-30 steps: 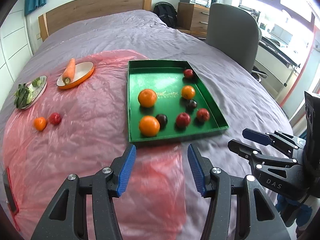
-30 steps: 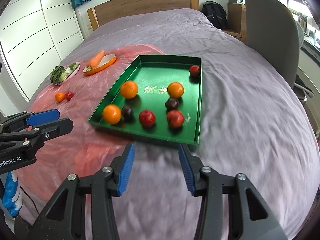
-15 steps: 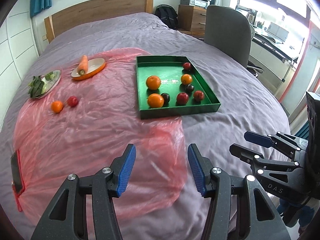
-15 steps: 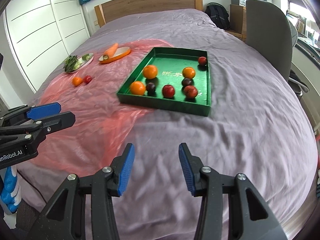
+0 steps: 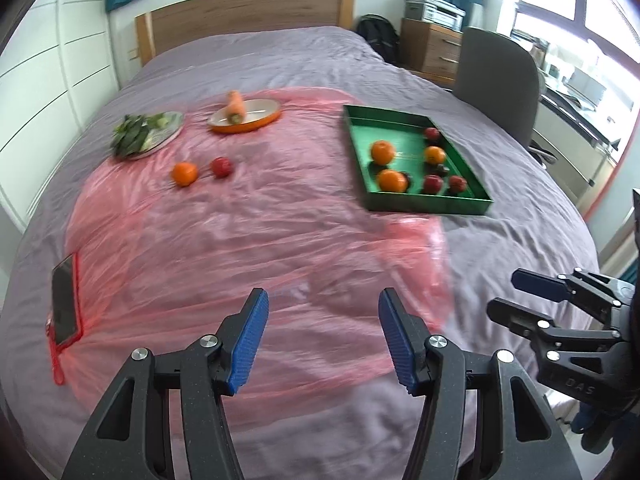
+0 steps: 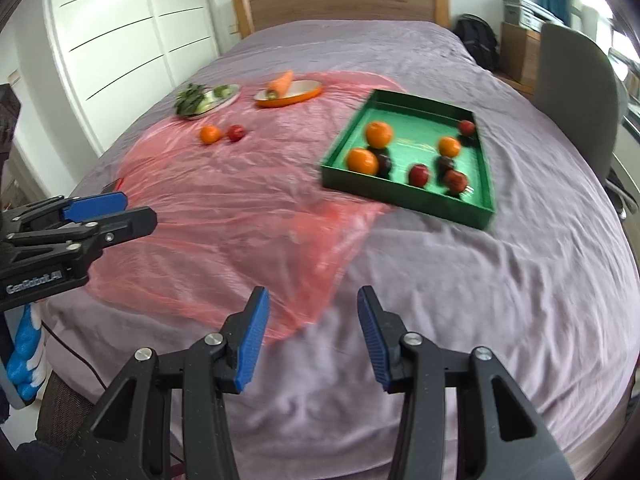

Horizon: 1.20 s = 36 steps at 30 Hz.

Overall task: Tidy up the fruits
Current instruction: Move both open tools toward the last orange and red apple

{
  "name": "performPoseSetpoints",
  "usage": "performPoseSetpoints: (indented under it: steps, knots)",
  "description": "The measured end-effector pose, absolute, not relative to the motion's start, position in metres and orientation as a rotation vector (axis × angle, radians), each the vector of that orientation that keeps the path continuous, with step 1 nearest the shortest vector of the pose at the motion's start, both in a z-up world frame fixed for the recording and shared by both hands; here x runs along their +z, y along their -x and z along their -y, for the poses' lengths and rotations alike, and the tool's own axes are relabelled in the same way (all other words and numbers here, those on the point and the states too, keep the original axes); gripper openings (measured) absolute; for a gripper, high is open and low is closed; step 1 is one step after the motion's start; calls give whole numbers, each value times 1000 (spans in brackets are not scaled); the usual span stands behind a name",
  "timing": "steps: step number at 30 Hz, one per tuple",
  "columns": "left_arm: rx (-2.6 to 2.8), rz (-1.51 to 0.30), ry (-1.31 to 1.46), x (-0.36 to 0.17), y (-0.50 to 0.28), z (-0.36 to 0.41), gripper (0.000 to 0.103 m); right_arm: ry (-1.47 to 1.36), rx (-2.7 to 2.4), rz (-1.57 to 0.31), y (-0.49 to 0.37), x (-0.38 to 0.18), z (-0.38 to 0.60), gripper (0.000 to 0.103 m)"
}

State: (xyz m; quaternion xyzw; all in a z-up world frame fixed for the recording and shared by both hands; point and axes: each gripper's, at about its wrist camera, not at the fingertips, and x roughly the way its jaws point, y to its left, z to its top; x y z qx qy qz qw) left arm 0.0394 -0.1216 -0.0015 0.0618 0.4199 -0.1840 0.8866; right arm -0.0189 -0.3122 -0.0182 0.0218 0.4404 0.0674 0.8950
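Note:
A green tray (image 5: 424, 202) (image 6: 400, 196) on the bed holds several fruits: oranges, red apples and dark plums. A loose orange (image 5: 184, 173) (image 6: 210, 134) and a red apple (image 5: 221, 166) (image 6: 236, 133) lie on the pink plastic sheet (image 5: 248, 240), left of the tray. My left gripper (image 5: 322, 340) is open and empty, low over the sheet's near edge, far from the fruit. My right gripper (image 6: 312, 336) is open and empty over the bedspread, in front of the tray. Each gripper shows in the other's view, the right one (image 5: 516, 294) and the left one (image 6: 134, 210).
An orange dish (image 5: 248, 120) with a carrot (image 5: 235, 106) and a plate of greens (image 5: 148, 136) stand at the back left. A phone (image 5: 64, 300) lies at the sheet's left edge. A grey chair (image 5: 500, 80) stands to the right of the bed.
Both grippers have pulled back from the tray toward the foot of the bed and the left has swung left. The tray and fruit look smaller. Both stay open.

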Motion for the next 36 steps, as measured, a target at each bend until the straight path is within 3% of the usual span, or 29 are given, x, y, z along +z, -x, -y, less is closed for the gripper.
performPoseSetpoints:
  steps: [16, 36]
  knots:
    - [-202, -905, -40, -20, -92, 34, 51, 22, 320, -921, -32, -14, 236, 83]
    - [-156, -942, 7, -56, -224, -1, 51, 50, 476, -971, -179, -51, 180, 83]
